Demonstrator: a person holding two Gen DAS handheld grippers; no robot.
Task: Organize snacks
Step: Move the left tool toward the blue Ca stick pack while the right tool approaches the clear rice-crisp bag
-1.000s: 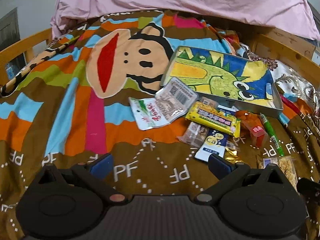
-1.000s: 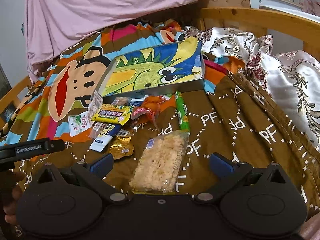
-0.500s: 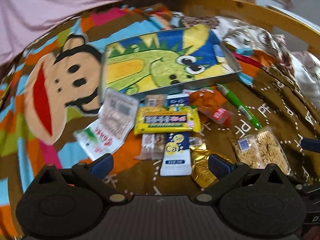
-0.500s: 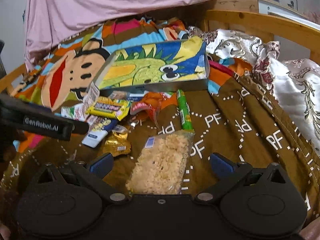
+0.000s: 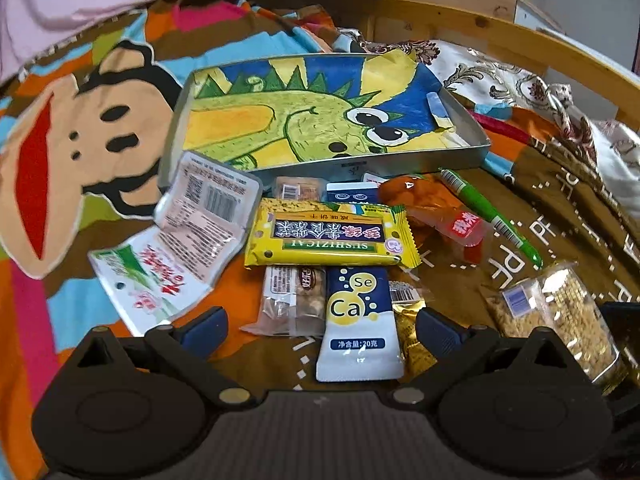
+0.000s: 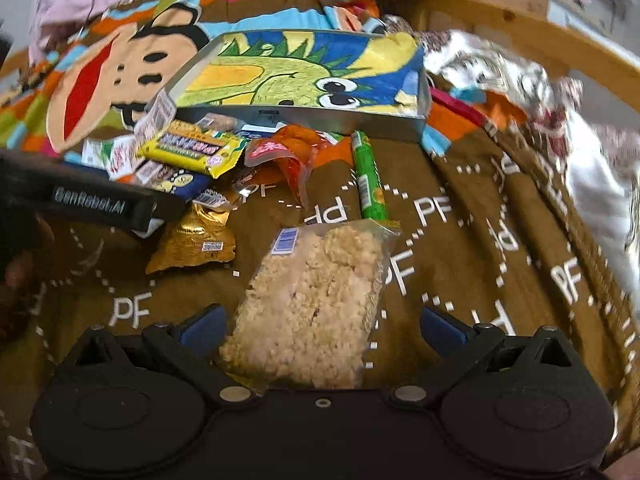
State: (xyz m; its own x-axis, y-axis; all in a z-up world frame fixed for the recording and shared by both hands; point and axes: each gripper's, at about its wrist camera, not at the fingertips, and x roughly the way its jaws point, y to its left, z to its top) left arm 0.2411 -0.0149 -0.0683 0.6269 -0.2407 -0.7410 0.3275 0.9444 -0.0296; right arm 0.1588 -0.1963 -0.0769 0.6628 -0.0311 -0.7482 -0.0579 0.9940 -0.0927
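- While both tools hang over the bedspread, the left gripper (image 5: pixel 320 330) has its jaws spread wide and holds nothing; its blue fingertips (image 5: pixel 204 326) stand either side of the near end of the snack pile.
- Between those tips lie a blue-and-white sachet (image 5: pixel 358 324) and a clear-wrapped nut bar (image 5: pixel 294 300) just beside it, with a gold foil packet (image 5: pixel 412 336) touching the sachet's other edge.
- Likewise released, the right gripper (image 6: pixel 320 330) straddles the near end of the rice-crisp bag (image 6: pixel 312 304), which lies flat between its open jaws without being pinched.
- Farther out sit a yellow biscuit pack (image 5: pixel 330 234) across the top of the sachet, a white pouch (image 5: pixel 176 248) to its left, an orange packet (image 5: pixel 432 210) and a green tube (image 5: pixel 488 212) to its right.
- Behind them all is the metal tin (image 5: pixel 420 164) lined with a dinosaur picture, and no snack lies in it.
- Judging by this, the sorting has barely begun: the step in hand is the approach for a first pick.
- Next, each tool needs to settle lower and close on one packet only; the rice-crisp bag looks fragile, so a light squeeze near its edge seems wise, then a carry to the tin.
- For the left tool, the overlapping wrappers risk a double grab, so the sachet should be singled out.
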